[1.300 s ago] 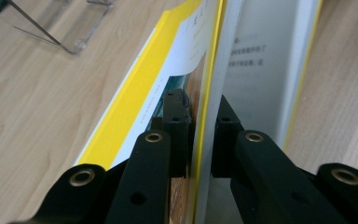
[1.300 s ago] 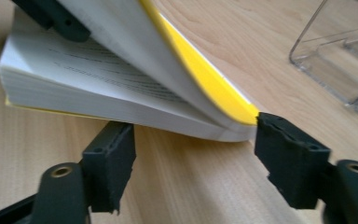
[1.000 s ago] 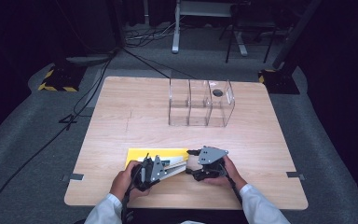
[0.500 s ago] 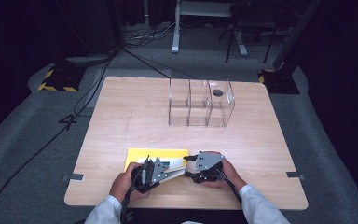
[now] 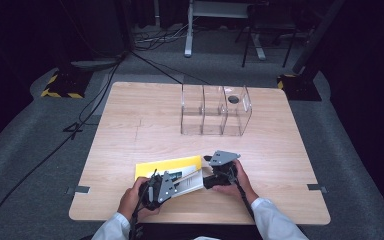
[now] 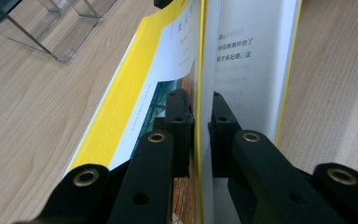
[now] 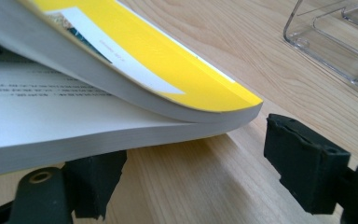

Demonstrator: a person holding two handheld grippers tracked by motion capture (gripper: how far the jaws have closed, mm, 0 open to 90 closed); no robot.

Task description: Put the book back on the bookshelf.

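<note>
The yellow book (image 5: 172,171) lies near the front edge of the wooden table (image 5: 145,125), a soft-bound volume with a glossy yellow cover, a white panel on its face and a thick block of matt white pages. In the left gripper view its cover (image 6: 121,107) shows a coloured picture beside the white panel, and an open page carries lines of small black Chinese print, too partial to read as a title. The left gripper (image 6: 200,116) is clamped on a thin yellow cover leaf, its black pads pressed against it from both sides. In the right gripper view the book (image 7: 168,60) bows upward, the upper part curling away from the lower pages, whose printed lines are too blurred to read. The right gripper (image 7: 193,158) has just been opening: its ribbed black rubber pads stand wide apart at the book's corner, one under the page block, the other out over bare wood, neither pressing on it. Well beyond the book stands a clear plastic organiser (image 5: 215,110) of three upright compartments, with a dark round thing in the rightmost one.
</note>
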